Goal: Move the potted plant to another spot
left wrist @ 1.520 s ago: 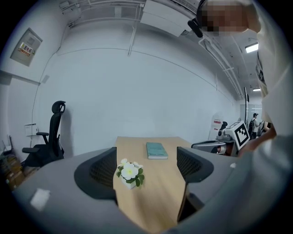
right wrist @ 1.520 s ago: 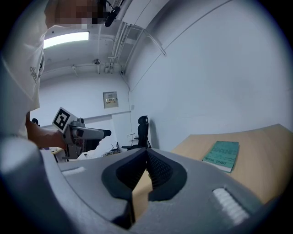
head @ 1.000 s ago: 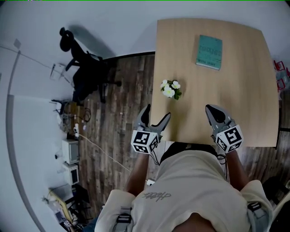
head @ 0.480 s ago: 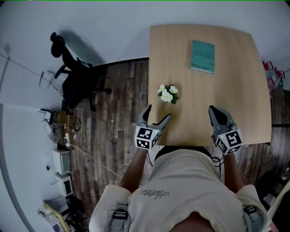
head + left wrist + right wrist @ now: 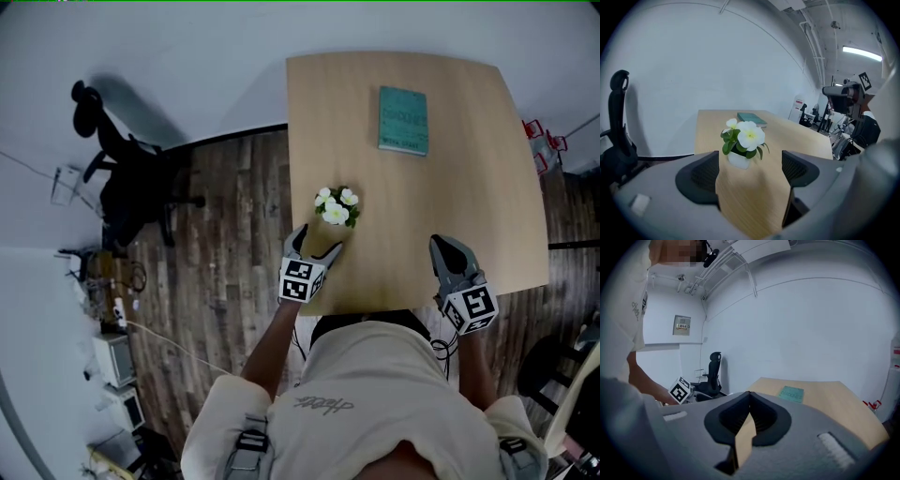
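Two tongs hang over the near edge of the counter (image 5: 469, 197). My left tongs (image 5: 316, 242), jaws wide apart and holding nothing, face the potted plant (image 5: 337, 207), which stands just beyond them near the counter's left edge, lined up with the gap so the pot can, I judge, pass between the jaws. My right tongs (image 5: 442, 246), jaws together and empty, sit idle at right, well apart from the far teal book (image 5: 403, 120)
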Demonstrator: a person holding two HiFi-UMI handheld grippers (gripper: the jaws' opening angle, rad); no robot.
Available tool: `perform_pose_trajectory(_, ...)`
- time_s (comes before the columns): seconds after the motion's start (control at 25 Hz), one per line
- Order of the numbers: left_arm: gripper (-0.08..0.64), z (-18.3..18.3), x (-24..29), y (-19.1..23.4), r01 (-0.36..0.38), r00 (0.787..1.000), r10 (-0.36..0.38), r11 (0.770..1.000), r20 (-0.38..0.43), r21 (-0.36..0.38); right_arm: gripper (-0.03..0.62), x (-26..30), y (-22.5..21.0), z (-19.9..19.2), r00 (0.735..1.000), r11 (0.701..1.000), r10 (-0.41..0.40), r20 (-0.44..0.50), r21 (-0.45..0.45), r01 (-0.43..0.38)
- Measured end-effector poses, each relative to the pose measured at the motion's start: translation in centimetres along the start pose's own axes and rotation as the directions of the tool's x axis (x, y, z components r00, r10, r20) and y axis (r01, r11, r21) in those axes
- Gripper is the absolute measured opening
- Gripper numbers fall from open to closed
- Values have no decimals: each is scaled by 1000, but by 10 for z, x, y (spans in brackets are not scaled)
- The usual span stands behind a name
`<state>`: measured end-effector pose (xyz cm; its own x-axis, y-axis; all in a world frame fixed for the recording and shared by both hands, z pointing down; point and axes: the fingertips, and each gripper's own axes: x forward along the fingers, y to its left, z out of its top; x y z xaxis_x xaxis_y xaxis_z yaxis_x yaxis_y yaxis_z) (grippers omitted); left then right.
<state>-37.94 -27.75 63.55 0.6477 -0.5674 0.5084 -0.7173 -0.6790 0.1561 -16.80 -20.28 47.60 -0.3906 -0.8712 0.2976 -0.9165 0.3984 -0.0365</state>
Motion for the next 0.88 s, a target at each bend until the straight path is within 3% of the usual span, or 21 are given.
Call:
perform_pose_trajectory(0.44, 431, -21, 48, 21, 57, 996, -54, 997, -70, 49, 3, -8, -2, -22, 994, 997, -69, -83, 26, 72)
perform_pose_trajectory(0.88, 434, -39, 85, 30, 73, 991, -61, 993, -122, 94, 3, -6, 4, -35, 991, 996, -60, -120, 65, 69)
